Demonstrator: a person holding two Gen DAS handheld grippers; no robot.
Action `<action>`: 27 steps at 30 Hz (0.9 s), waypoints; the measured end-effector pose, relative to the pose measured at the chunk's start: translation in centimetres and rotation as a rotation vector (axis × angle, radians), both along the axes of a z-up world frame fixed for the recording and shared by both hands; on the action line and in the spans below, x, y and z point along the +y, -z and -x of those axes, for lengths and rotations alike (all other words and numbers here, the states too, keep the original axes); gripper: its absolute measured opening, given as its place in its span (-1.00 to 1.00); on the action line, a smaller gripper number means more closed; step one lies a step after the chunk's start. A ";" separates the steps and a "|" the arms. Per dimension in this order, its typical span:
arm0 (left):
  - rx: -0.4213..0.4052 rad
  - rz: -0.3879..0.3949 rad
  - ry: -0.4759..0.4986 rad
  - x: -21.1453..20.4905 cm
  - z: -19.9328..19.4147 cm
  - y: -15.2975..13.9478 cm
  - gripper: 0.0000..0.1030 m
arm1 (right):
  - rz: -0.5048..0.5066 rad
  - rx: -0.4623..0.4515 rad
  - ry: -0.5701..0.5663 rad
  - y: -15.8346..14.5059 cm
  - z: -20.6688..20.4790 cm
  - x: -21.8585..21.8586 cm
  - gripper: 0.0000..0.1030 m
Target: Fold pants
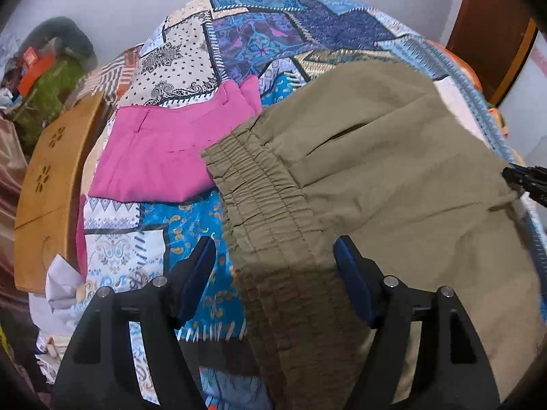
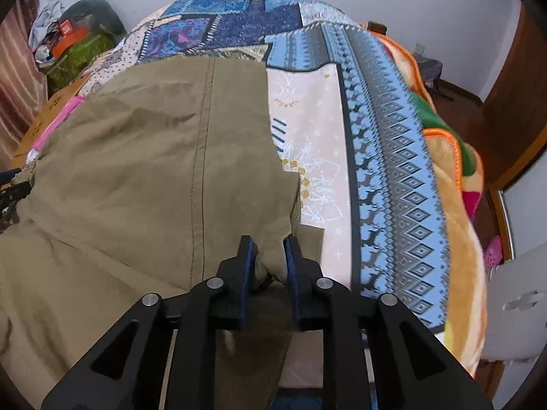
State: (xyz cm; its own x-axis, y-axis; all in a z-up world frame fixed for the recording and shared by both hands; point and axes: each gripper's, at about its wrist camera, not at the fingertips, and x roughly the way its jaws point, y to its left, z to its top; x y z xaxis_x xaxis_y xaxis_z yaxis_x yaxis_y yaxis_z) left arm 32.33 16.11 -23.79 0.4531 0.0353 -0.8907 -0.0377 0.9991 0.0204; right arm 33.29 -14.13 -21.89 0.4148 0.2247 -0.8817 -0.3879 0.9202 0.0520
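Olive-green pants (image 1: 393,177) with an elastic waistband (image 1: 270,225) lie on a patchwork bedspread (image 1: 239,44). My left gripper (image 1: 275,256) is open, its jaws wide apart on either side of the waistband edge. The pants also fill the left of the right wrist view (image 2: 136,157). My right gripper (image 2: 268,249) is shut on a bunched edge of the pants fabric. The right gripper's tip shows at the far right of the left wrist view (image 1: 526,181).
Folded pink pants (image 1: 160,157) lie to the left of the olive pair. A wooden stool (image 1: 51,184) stands at the bed's left side. An orange-edged fleece blanket (image 2: 454,177) hangs over the bed's right side. Clutter (image 2: 71,41) sits by the wall, far left.
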 end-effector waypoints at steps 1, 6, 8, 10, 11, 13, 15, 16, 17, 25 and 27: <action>-0.012 -0.008 -0.003 0.1 0.4 -0.6 0.44 | 0.004 -0.010 0.000 -0.5 0.3 -0.3 -0.65; -0.093 -0.068 -0.017 1.5 0.8 -3.9 0.53 | 0.009 -0.054 0.014 -3.2 1.1 -1.3 -0.58; -0.111 -0.075 -0.034 2.2 0.2 -4.8 0.57 | -0.012 -0.077 0.023 -4.6 0.9 -1.3 -0.38; -0.127 -0.073 -0.057 3.0 -0.8 -5.2 0.63 | -0.036 -0.110 0.029 -5.9 0.5 -1.1 -0.16; -0.130 -0.073 -0.067 3.4 -1.4 -5.3 0.67 | -0.055 -0.130 0.035 -6.5 0.1 -0.9 -0.09; -0.126 -0.063 -0.091 4.1 -3.0 -5.0 0.67 | -0.086 -0.145 0.045 -7.2 -0.8 -0.3 -0.08; -0.110 -0.037 -0.105 4.6 -4.3 -4.3 0.67 | -0.115 -0.136 0.048 -7.3 -2.5 0.6 -0.07; -0.098 -0.021 -0.111 4.8 -5.0 -3.8 0.67 | -0.119 -0.136 0.049 -7.2 -3.3 0.9 -0.07; -0.087 -0.005 -0.116 4.9 -5.6 -3.3 0.67 | -0.116 -0.140 0.047 -6.9 -4.3 1.5 -0.07; 0.012 0.019 -0.094 4.9 -8.9 1.5 0.67 | -0.114 -0.070 0.046 -2.6 -11.6 4.9 -0.07; 0.024 0.021 -0.092 5.0 -9.5 2.4 0.67 | -0.107 -0.067 0.046 -1.6 -12.9 5.7 -0.07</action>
